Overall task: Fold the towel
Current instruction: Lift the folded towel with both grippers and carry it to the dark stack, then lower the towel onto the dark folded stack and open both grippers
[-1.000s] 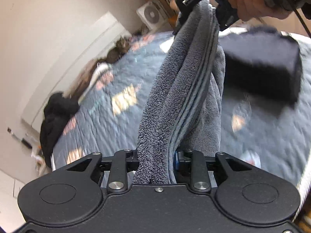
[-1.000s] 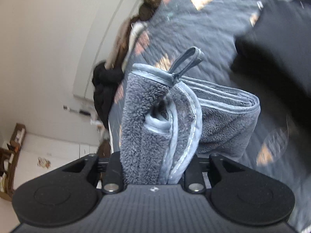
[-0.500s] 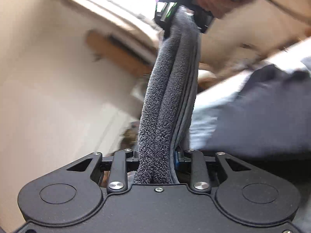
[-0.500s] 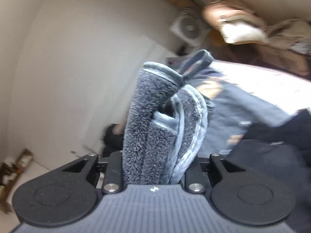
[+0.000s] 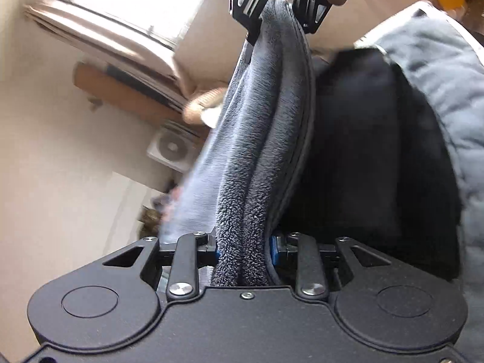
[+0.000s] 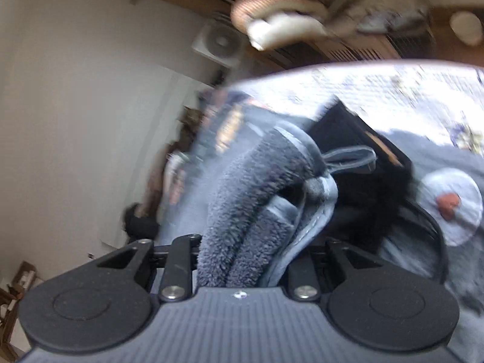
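Grey fleece towel (image 5: 266, 139): bunched lengthwise, stretched in the air between both tools. Left gripper (image 5: 243, 252): clamped on its lower end. Right gripper (image 6: 242, 260): clamped on the corner bearing the hanging loop (image 6: 351, 158). Beneath: patterned quilt (image 6: 393, 90).

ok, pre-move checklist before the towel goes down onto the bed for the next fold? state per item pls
1. Left gripper shut on the towel: ok, several pile layers bunched between the fingers.
2. Right gripper shut on the towel: ok, hemmed corner and hanging loop poke out past the fingers.
3. Towel stretched between the two grippers: ok, the left wrist view shows it running up to the right gripper.
4. Edges aligned: cannot tell, layers bunched.
5. Landing spot on the quilt: not ok, the dark folded item lies close behind the towel.
6. Views sharp: not ok, both blurred.
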